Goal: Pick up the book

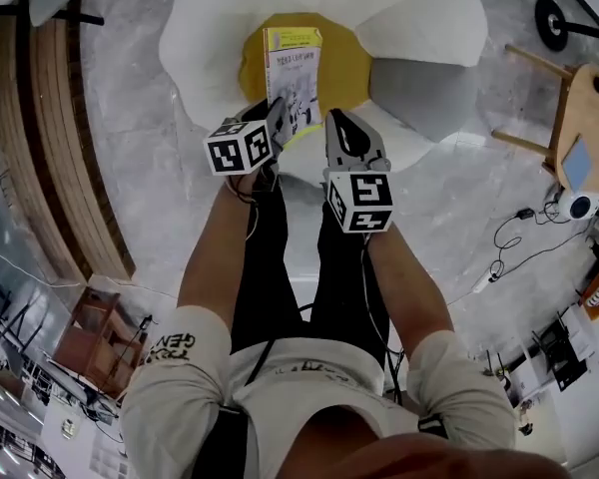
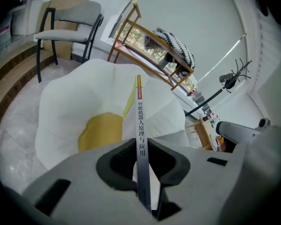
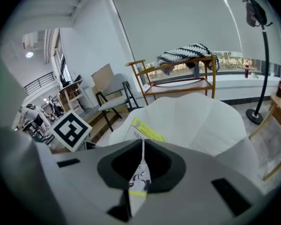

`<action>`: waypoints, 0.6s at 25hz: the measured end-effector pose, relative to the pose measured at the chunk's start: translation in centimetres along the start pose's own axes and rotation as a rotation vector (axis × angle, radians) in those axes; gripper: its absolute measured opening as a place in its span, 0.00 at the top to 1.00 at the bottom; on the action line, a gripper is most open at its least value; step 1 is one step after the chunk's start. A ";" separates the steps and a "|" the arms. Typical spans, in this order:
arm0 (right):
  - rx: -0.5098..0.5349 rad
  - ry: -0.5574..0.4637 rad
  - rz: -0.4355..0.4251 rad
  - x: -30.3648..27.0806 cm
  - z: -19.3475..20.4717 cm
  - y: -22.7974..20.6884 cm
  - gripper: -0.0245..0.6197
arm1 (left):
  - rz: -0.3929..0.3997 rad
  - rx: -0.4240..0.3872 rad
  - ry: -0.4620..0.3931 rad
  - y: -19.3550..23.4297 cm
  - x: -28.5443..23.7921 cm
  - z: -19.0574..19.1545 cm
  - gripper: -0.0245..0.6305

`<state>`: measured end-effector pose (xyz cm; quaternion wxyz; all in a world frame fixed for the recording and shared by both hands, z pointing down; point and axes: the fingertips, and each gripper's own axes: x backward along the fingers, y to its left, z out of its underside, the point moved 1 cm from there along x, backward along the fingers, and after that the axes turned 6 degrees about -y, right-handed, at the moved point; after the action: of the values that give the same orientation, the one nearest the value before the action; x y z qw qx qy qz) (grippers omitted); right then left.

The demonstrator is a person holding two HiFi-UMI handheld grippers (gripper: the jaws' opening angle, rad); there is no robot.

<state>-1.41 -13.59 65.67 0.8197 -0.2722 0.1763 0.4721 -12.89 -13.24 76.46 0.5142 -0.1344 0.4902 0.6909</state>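
White cover with a yellow band at the top: that's the book (image 1: 293, 73), and both grippers have it. In the head view it hangs out in front of the person, over the yellow centre (image 1: 351, 66) of a big white petal-shaped seat (image 1: 424, 18), with its near edge caught between the two tools.

The left gripper (image 1: 277, 120) comes in from the left side, marker cube facing up. Its own view shows the dark jaws drawn in tight on the book's grey spine (image 2: 141, 125), one pad on each side. The spine runs straight out from the jaws with its printed characters in plain sight, and the seat (image 2: 65, 102) and its yellow patch (image 2: 100, 131) lie beyond.

The right gripper (image 1: 336, 126) sits just beside it, the two tools close together. The right gripper view shows those jaws nipped together on a thin edge of the book (image 3: 139, 179), only a sliver showing between the pads, while the yellow-banded cover (image 3: 145, 129) peeks over the top.

Behind the seat (image 3: 201, 116) stands a wooden rack (image 3: 178, 81) with a black-and-white striped cloth (image 3: 185, 53) heaped on it, and a grey chair (image 3: 113, 97) to its left. Grey marbled floor (image 1: 130, 118) surrounds it all.
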 end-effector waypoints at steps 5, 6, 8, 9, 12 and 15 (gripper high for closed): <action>0.045 -0.022 -0.022 2.9 -3.7 1.8 0.92 | 0.012 0.012 -0.063 -3.3 5.7 -3.6 0.84; 0.037 -0.038 -0.029 3.7 -4.8 2.5 0.92 | 0.013 0.020 -0.078 -3.9 7.2 -4.5 0.84; -0.007 -0.084 -0.041 5.7 -7.2 3.5 0.92 | 0.015 0.036 -0.107 -5.7 10.0 -5.9 0.84; -0.030 -0.109 -0.040 6.6 -8.5 3.5 0.92 | 0.021 0.041 -0.122 -7.0 11.1 -6.6 0.84; -0.078 -0.182 0.002 8.2 -13.2 2.7 0.92 | 0.068 0.038 -0.174 -11.5 13.3 -10.0 0.84; -0.105 -0.245 0.044 9.6 -17.7 2.4 0.92 | 0.116 0.015 -0.220 -15.6 16.0 -13.4 0.84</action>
<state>0.60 -16.93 45.81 0.8091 -0.2512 0.0558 0.5283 -11.01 -15.06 50.49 0.5250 -0.0253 0.4430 0.7263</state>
